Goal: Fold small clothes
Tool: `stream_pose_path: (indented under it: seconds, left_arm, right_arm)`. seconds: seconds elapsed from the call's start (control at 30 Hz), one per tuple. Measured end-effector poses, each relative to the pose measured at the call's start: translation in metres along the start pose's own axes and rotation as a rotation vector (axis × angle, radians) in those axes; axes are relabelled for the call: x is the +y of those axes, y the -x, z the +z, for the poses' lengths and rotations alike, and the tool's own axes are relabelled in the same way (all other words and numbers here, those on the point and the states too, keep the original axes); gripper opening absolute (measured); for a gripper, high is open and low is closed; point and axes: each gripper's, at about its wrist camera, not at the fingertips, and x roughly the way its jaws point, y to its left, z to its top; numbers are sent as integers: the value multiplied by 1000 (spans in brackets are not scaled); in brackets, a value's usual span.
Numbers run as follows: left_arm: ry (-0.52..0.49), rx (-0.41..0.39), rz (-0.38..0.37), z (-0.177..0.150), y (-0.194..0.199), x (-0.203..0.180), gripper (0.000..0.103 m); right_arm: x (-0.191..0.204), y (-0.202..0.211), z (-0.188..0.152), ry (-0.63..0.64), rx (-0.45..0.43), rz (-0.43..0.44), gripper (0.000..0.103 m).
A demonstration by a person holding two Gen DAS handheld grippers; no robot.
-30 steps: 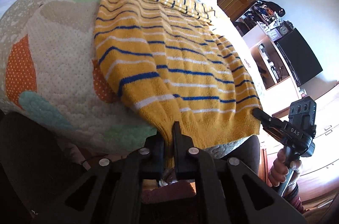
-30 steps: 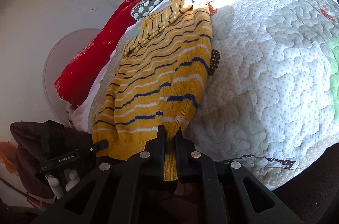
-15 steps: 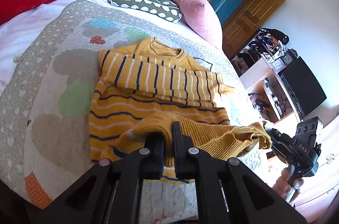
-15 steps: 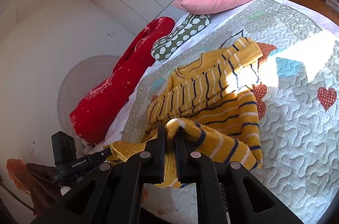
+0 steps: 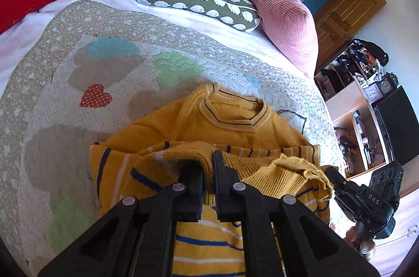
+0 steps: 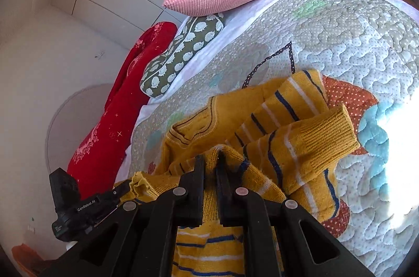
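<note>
**Hidden and cut off**

The sweater's (image 5: pixel 230 125) lower body runs off the bottom edge behind the left gripper (image 5: pixel 208 172) (its hem bunched between the jaws, unseen). The shelf (image 5: pixel 351 83) clutter is too small to identify.

Two matte black handheld grippers. The left gripper (image 5: pixel 208 167) has angular triangular linkage arms with four round silver screws. The right gripper (image 6: pixel 210 167) matches it; its camera housing carries white "DAS" lettering, the left's reads "GenRobot.AI".
</note>
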Motion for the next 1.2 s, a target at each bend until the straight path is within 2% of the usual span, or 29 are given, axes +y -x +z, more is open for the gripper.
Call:
stream_pose_path:
  seconds: [0.1,0.17,0.23,0.3,0.33,0.4,0.53,0.6,0.7,0.8,0.83,0.9,0.97,1.03,1.13,1.2]
  left_arm:
    - [80,35,-7,16,-23,17,7]
    - [156,63,-28,24,-32,31,7]
    - [208,66,-50,29,-30,43,8]
    - [215,41,-52,34,-18,50,11]
    - [214,21,-41,36,-10,53,17]
    - [218,-9,-41,39,6,58,23]
    - [180,-23,-61,36,24,51,24]
    - [136,-9,-82,29,22,38,24]
    - [55,43,-79,13,0,14,26]
    - [-21,68,9,0,-27,3,26]
    - [-36,63,50,-2,-35,4,26]
    - [-31,61,94,-2,-46,15,23]
    - [5,65,83,1,-52,28,14]
    - [27,65,60,2,-53,34,14]
    - [13,69,60,2,-52,32,14]
    - [25,73,49,2,-49,32,14]
  right_arm:
    - [-20,-25,19,-83,18,-4,11]
    - [-37,-33,27,-161,12,1,16]
    - [-47,-31,35,-202,-25,-12,35]
    - [-50,-21,41,-213,-71,-32,50]
    - [-50,-14,43,-204,-88,-39,51]
    - [-44,-1,46,-156,-104,-45,51]
    - [-14,22,41,-13,-127,-52,51]
    - [7,18,28,66,-80,-7,51]
    - [36,-14,-5,175,57,30,51]
    - [46,-57,-28,265,172,-43,51]
    - [44,-67,-31,291,181,-99,50]
    - [32,-76,-26,342,132,-223,45]
    - [10,-70,-7,298,63,-288,35]
    - [-21,-55,15,180,2,-311,25]
    - [-52,-35,35,58,-53,-352,23]
    - [-55,-21,37,29,-68,-333,24]
